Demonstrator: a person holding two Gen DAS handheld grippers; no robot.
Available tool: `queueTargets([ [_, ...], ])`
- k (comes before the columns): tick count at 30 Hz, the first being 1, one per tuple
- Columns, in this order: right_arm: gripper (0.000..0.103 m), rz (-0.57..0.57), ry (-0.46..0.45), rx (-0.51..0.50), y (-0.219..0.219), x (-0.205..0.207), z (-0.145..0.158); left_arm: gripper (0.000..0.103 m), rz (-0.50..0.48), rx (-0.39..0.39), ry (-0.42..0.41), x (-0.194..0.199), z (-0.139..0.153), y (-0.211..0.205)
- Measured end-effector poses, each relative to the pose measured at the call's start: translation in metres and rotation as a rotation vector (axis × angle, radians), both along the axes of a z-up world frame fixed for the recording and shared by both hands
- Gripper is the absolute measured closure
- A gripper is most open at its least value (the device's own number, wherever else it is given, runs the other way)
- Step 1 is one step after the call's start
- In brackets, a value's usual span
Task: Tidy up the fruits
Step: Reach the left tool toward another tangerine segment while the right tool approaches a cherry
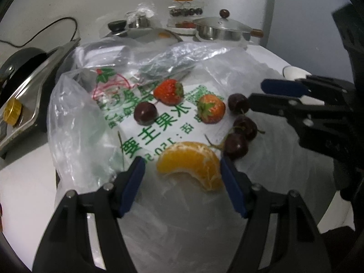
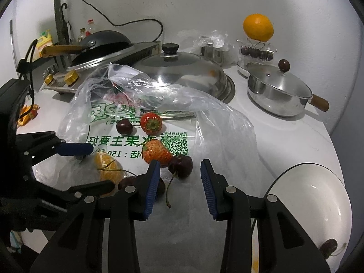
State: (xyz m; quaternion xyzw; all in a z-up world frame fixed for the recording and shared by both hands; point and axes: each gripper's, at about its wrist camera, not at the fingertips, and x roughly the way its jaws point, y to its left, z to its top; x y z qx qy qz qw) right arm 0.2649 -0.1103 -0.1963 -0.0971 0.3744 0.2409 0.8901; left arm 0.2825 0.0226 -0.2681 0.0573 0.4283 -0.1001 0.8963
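Now mid-sort, fruit loose on the printed plastic bag [image 2: 218,122]. Left gripper [image 1: 182,170] spread fairly wide and holding nothing, straddling the orange segment [image 1: 191,161]: far tip just beside the 3 o'clock pad, 9 o'clock pad well clear. Segment's long axis running roughly 9 to 3, so crosswise to the fingers and along the line the jaws close on. Right gripper [image 2: 179,166] parted about a cherry's width, also empty; nearest cherry [image 2: 180,165] sitting at 12 o'clock just off its tips, nearer the 9 o'clock pad, stem trailing back toward 6. Two strawberries [image 2: 151,122] and another cherry [image 2: 124,126] farther out at 11 o'clock. White bowl [image 2: 318,188] at 3 o'clock of the right gripper, one cherry inside, probably the drop-off. Likely next: right hand nearer the cherry, left nearer the segment.
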Motion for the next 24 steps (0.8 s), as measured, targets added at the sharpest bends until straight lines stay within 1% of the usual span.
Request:
queueTargets([
  [4, 0.064, -0.014, 0.018, -0.011, 0.003, 0.007, -0.005, 0.033, -0.032, 0.011, 0.003, 0.003, -0.003, -0.005],
  [8, 0.064, -0.022, 0.048, -0.012, 0.006, 0.014, -0.012, 0.033, -0.048, -0.004, 0.016, 0.006, -0.005, -0.003],
  [10, 0.064, -0.026, 0.063, 0.001, 0.006, 0.018, -0.014, 0.033, -0.055, -0.004, 0.017, 0.008, -0.005, -0.002],
  [14, 0.064, -0.029, 0.087, 0.014, 0.008, 0.024, -0.017, 0.033, -0.055, -0.029, 0.018, 0.01, -0.005, 0.002],
  [16, 0.064, -0.031, 0.105, 0.026, 0.008, 0.027, -0.017, 0.034, -0.059, -0.044, 0.018, 0.01, -0.004, 0.004],
  [20, 0.064, -0.049, 0.167, 0.079, 0.003, 0.037, -0.02, 0.043, -0.066, -0.093, 0.026, 0.01, -0.003, 0.011],
  [24, 0.064, -0.054, 0.19, 0.105, 0.0, 0.039, -0.022, 0.044, -0.069, -0.105, 0.024, 0.008, -0.003, 0.012],
])
